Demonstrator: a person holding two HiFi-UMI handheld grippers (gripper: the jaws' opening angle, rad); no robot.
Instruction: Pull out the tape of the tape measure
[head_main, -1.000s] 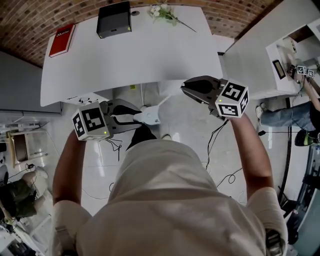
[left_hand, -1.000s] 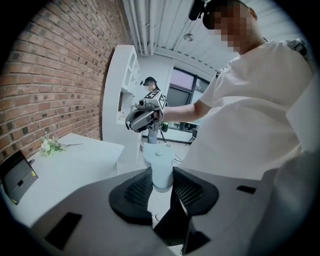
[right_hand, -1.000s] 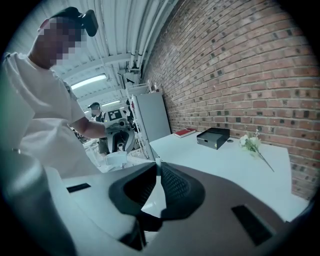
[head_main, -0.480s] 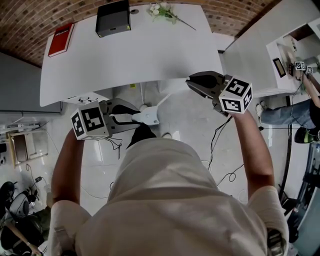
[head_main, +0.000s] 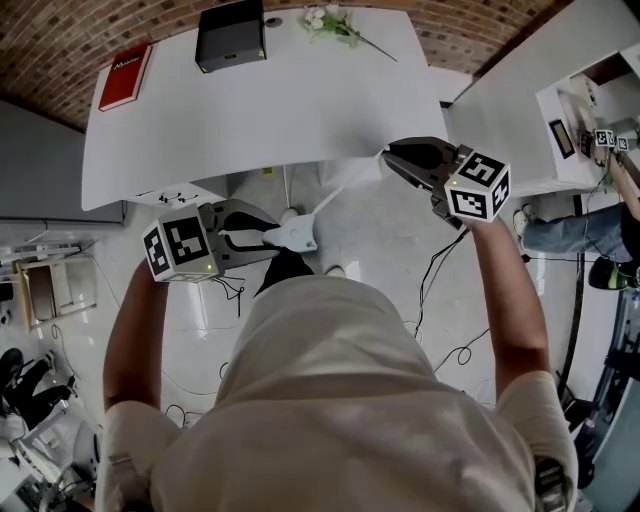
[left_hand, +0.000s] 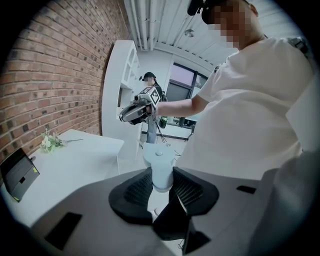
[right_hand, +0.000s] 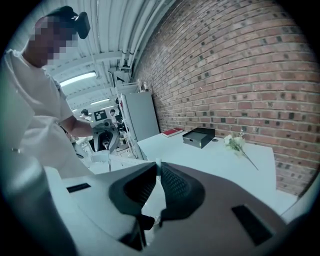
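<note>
In the head view my left gripper (head_main: 268, 235) is shut on the white tape measure (head_main: 298, 236), held in front of the person's chest. A thin white tape (head_main: 340, 190) runs from it up and right to my right gripper (head_main: 388, 160), which is shut on the tape's end. The left gripper view shows the white case (left_hand: 159, 170) pressed between both pads, with the right gripper (left_hand: 131, 114) farther off. In the right gripper view the jaws stand almost together, pinching a thin white tape tip (right_hand: 158, 163).
A white table (head_main: 250, 110) lies ahead of both grippers, bearing a red book (head_main: 123, 78), a black box (head_main: 230, 35) and a flower sprig (head_main: 335, 25). A second white counter (head_main: 500, 110) stands to the right. Cables (head_main: 440, 300) trail on the floor below.
My right gripper has moved right and slightly up in the head view, away from the left one, and the tape between them has grown longer. The left gripper has stayed put.
</note>
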